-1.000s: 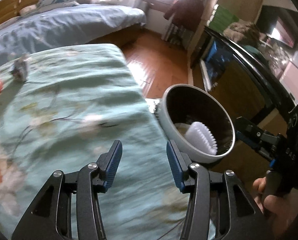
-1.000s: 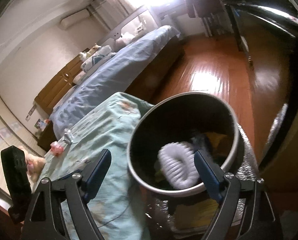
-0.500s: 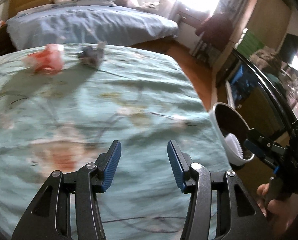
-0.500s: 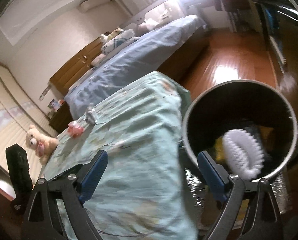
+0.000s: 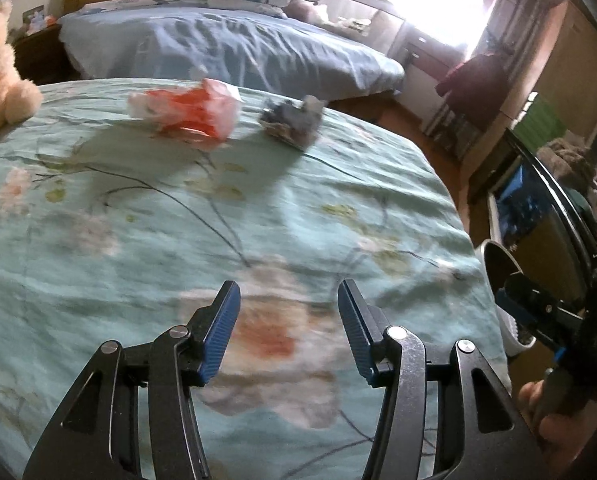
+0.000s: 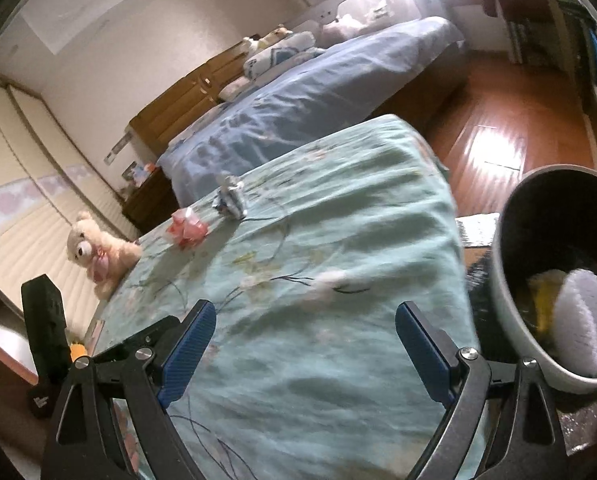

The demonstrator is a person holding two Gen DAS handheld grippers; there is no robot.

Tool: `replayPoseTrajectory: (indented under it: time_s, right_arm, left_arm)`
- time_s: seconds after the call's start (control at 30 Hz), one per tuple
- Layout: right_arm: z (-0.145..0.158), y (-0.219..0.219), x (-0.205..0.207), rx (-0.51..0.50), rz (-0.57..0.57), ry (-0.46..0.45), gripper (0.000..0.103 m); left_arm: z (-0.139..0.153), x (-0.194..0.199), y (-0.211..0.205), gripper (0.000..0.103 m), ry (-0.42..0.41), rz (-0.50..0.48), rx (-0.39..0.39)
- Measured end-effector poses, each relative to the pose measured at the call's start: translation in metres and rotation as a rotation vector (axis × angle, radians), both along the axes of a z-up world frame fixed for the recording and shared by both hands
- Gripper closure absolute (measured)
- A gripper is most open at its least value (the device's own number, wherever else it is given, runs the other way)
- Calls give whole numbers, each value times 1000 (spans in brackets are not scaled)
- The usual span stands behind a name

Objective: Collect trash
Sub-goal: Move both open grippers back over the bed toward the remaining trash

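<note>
Both views swung off bin twd 2 wrappers, left hand-held gripper & right hand-held gripper spread, empty.

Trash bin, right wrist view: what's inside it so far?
Inside the trash bin: a white ridged piece upright at the front, something yellow behind it. Anything beneath them is hidden.

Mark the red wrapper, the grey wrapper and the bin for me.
red wrapper [image 5: 186,114]: left wrist view, crumpled middle.
grey wrapper [image 5: 292,122]: left wrist view, middle of the wad.
bin [image 6: 512,304]: right wrist view, near outer wall under the rim.
</note>
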State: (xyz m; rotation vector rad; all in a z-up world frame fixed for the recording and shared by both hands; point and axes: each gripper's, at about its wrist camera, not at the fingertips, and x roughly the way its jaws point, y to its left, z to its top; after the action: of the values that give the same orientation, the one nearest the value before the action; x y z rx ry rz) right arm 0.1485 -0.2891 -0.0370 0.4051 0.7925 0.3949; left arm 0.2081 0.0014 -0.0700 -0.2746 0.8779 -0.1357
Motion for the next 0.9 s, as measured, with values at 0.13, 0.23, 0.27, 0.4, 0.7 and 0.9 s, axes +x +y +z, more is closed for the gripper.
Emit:
replayPoseTrajectory:
  time_s: [0.13, 0.23, 0.27, 0.4, 0.7, 0.9]
  right_arm:
    - [-1, 16, 12, 1, 39, 3, 10]
    - [-1, 27, 21, -4, 62, -4, 10]
    - [0, 32, 25, -8, 70, -7, 10]
    - [1, 46, 42, -10, 99, -15, 10]
    - [-1, 70, 92, 3, 136, -10, 11]
    - [-4, 73, 118, 22, 137, 0, 11]
  left_arm:
    - [1, 8, 15, 48, -3, 29, 2]
    - [1, 16, 25, 48, -4, 47, 5]
    - [1, 19, 27, 48, -5, 53, 7]
    - [2, 33, 38, 47, -9, 72, 12]
    - [4, 76, 52, 39, -24, 117, 20]
    - [0, 108, 50, 34, -17, 147, 35]
